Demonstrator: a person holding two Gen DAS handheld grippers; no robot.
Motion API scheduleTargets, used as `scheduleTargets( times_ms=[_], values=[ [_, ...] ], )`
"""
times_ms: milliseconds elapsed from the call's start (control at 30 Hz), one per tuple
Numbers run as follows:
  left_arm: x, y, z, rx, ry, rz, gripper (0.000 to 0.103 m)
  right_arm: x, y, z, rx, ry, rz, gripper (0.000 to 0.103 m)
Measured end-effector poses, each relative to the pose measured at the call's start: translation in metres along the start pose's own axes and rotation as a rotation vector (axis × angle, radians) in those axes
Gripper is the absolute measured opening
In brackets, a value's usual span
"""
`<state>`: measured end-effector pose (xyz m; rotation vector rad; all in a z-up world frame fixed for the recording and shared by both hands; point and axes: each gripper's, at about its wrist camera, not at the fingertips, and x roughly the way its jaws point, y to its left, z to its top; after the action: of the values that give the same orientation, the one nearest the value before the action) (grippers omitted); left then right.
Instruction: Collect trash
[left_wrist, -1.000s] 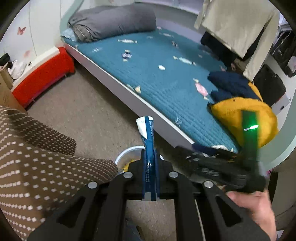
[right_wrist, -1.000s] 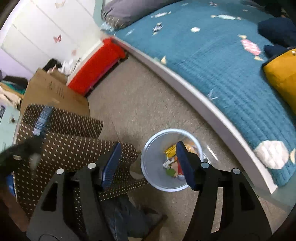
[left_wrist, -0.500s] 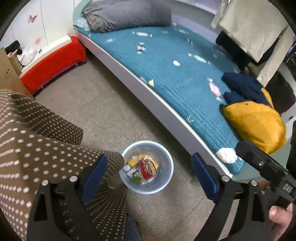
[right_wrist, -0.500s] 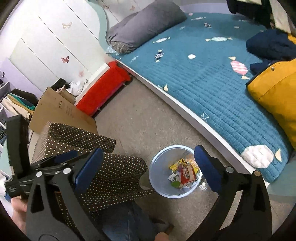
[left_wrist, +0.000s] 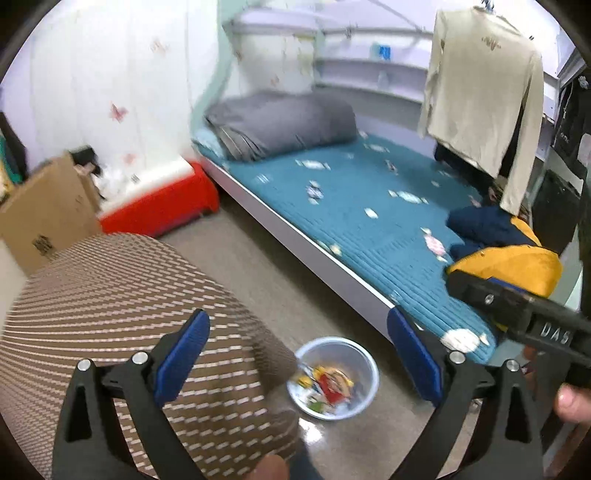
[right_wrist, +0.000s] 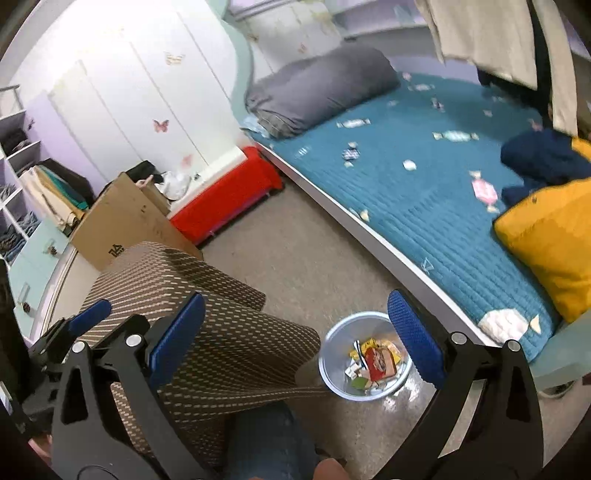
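Both your grippers, left (left_wrist: 295, 343) and right (right_wrist: 295, 332), now gape empty; the blue wrapper you held is gone into the bin (left_wrist: 332, 376), so head for the wrappers (right_wrist: 484, 190) still strewn across the bed (right_wrist: 424, 206)

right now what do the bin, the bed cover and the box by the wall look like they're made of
Bin: likely thin plastic, translucent and glossy; the wrappers show through its wall.
Bed cover: teal quilted fabric, matte, with stitched ridges running across it.
Box: brown corrugated cardboard, it seems; dull, flat panels with a printed mark.
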<state>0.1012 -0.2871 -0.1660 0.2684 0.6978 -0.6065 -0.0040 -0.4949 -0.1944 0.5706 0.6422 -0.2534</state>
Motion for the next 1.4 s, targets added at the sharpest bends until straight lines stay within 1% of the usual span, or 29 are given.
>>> scheduleTargets(
  times_ms=[100, 267, 333, 367, 467, 600, 667, 800, 1000, 1200, 1400],
  values=[
    [-0.035, 0.010, -0.004, -0.005, -0.059, 0.037, 0.095, -0.018, 0.025, 0.000, -0.040, -0.020, -0.010, 0.097],
    [-0.089, 0.036, -0.014, -0.073, -0.146, 0.118, 0.095, -0.053, 0.081, -0.004, -0.144, -0.073, 0.029, 0.097],
    [-0.110, 0.047, -0.018, -0.104, -0.189, 0.164, 0.095, -0.067, 0.103, -0.006, -0.186, -0.101, 0.047, 0.097],
    [-0.123, 0.053, -0.021, -0.126, -0.222, 0.202, 0.095, -0.073, 0.112, -0.008, -0.206, -0.113, 0.056, 0.097],
    [-0.154, 0.065, -0.028, -0.166, -0.288, 0.260, 0.095, -0.090, 0.138, -0.013, -0.262, -0.147, 0.068, 0.097],
    [-0.193, 0.074, -0.040, -0.197, -0.371, 0.305, 0.097, -0.110, 0.163, -0.020, -0.317, -0.199, 0.096, 0.097],
    [-0.208, 0.076, -0.048, -0.218, -0.397, 0.318, 0.097, -0.121, 0.175, -0.025, -0.345, -0.232, 0.109, 0.097],
    [-0.234, 0.084, -0.058, -0.272, -0.439, 0.344, 0.097, -0.139, 0.191, -0.032, -0.381, -0.282, 0.124, 0.097],
    [-0.261, 0.085, -0.066, -0.301, -0.487, 0.383, 0.097, -0.163, 0.204, -0.040, -0.437, -0.350, 0.129, 0.097],
    [-0.279, 0.081, -0.073, -0.322, -0.509, 0.391, 0.097, -0.180, 0.212, -0.045, -0.460, -0.394, 0.146, 0.097],
    [-0.292, 0.077, -0.078, -0.326, -0.519, 0.384, 0.097, -0.189, 0.213, -0.048, -0.466, -0.415, 0.156, 0.097]
  ],
)
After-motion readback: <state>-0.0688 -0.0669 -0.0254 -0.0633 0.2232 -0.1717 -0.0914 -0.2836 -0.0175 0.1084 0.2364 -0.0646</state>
